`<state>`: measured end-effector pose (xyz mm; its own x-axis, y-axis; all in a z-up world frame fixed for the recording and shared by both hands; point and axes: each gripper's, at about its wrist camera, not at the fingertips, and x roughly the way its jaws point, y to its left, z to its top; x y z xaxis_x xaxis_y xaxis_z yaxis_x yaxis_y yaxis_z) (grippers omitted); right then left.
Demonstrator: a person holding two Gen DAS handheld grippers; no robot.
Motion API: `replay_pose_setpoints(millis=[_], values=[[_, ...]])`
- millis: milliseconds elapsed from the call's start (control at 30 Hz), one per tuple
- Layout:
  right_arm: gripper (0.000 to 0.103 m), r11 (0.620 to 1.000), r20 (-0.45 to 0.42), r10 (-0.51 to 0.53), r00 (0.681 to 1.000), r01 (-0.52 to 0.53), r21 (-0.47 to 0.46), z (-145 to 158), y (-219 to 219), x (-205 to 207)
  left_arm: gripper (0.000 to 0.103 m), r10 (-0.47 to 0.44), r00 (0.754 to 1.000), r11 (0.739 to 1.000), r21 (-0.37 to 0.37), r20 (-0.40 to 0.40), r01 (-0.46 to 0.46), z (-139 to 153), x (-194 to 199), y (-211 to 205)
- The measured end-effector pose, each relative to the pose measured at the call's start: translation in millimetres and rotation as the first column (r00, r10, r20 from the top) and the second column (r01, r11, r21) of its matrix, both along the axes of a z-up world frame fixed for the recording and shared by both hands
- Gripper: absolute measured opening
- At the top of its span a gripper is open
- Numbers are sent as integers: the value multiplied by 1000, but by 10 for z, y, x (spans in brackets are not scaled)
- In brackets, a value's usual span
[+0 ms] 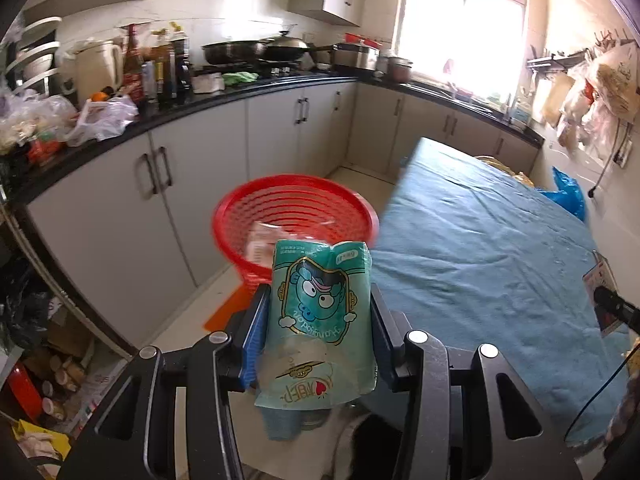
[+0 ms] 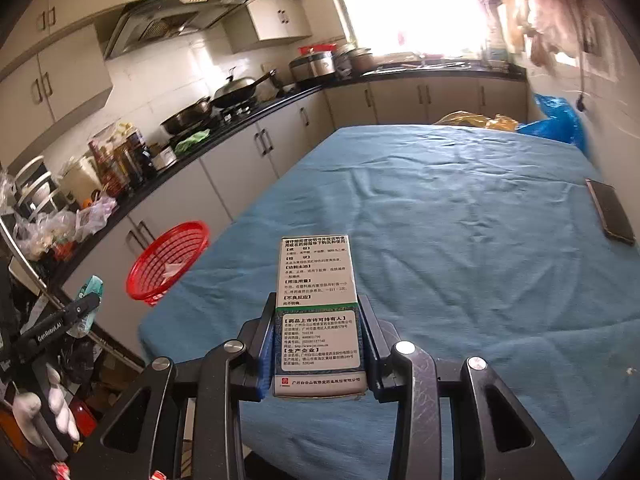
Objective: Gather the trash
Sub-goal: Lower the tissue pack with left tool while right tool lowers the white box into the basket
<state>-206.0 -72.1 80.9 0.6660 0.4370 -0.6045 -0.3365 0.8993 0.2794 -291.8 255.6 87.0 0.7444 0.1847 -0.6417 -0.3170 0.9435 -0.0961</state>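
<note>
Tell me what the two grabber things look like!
Both are black with chunky hollow arms and shiny silver round bolts. The left gripper and right gripper each have flat fingers with blue pads. From the right camera, the left one shows white lettering on its side, and a white-gloved hand holds its handle.

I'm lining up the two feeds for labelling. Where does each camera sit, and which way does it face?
Left wrist: on the left hand-held gripper, shut on a teal snack bag, facing the red basket and cabinets.
Right wrist: on the right hand-held gripper, shut on a medicine box, facing across the blue tablecloth; gloved left hand shows.
Shared: basket, tablecloth, snack bag.
</note>
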Motion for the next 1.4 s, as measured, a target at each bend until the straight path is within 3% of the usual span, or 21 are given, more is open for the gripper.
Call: replay_pose_setpoints(millis=[200,533,1033,1400], values=[[39,997,12,72,997,-71,-38,53,361,-47,45,59,998,998,-18,15,-58,-28,-214,321],[39,986,-18,160,987,-159,38,188,610,183,45,90,996,995,-54,28,-88,61,-191,475],[39,946,-73,316,946,-309,98,81,1714,1131,45,132,987,991,35,-96,-129,89,825,657],[39,926,-109,367,924,-351,141,-63,2286,1463,45,144,979,984,124,-141,-127,28,1283,776]])
